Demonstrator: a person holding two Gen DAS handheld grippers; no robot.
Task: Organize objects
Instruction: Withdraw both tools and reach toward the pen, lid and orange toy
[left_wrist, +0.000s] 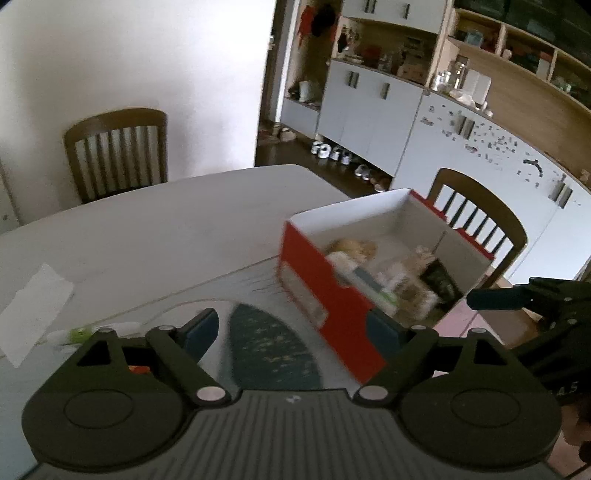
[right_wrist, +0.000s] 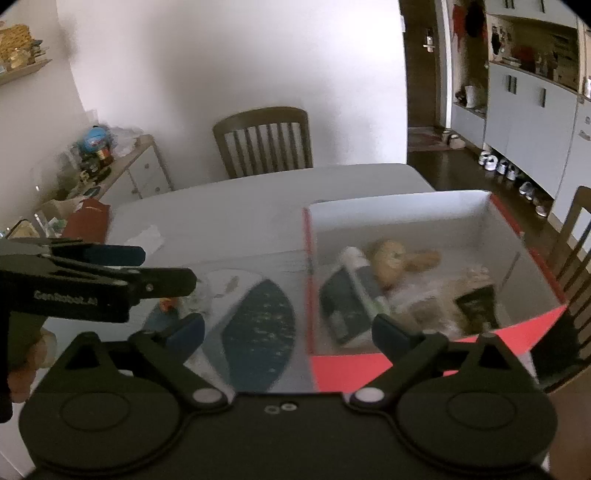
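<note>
Both grippers hang above the white table (right_wrist: 258, 192), fingers spread wide, nothing between them: left gripper (left_wrist: 291, 332) over a dark teal oval patch (left_wrist: 273, 350) on a pale mat; right gripper (right_wrist: 288, 332) straddling that same patch (right_wrist: 258, 325) and the near-left corner of the box.

One open red-and-white box (right_wrist: 406, 221) stands on the table's right side, touching or just beside the mat edge. Right view looks down into it: one tan stuffed toy (right_wrist: 399, 262), one white tube (right_wrist: 364, 277) lying diagonally across one dark green packet (right_wrist: 341, 306), one dark carton (right_wrist: 476, 302) against the right wall, pale crumpled items between; all blurred, so the count inside is perhaps incomplete. Left view shows the box (left_wrist: 332, 295) from its red long side, contents smeared; the toy (left_wrist: 351, 247) only just readable.

Only the left view shows: a white paper slip (left_wrist: 37, 299) on the table's left; a pale object with a green end (left_wrist: 81, 332) behind the left finger; the fridge (left_wrist: 480, 155) dotted with magnets; the right gripper (left_wrist: 495, 299) entering from the right edge.

Only the right view shows: a cluttered sideboard (right_wrist: 122, 166) at the left wall; a small orange item (right_wrist: 166, 304) beside the mat; the left gripper (right_wrist: 110, 266) seen side-on, held by a hand (right_wrist: 26, 354).

Chairs: two in each view; one at the far end (right_wrist: 264, 140), one at the right side (left_wrist: 476, 214). A row of shoes (left_wrist: 332, 151) lines the floor under the cabinets.
</note>
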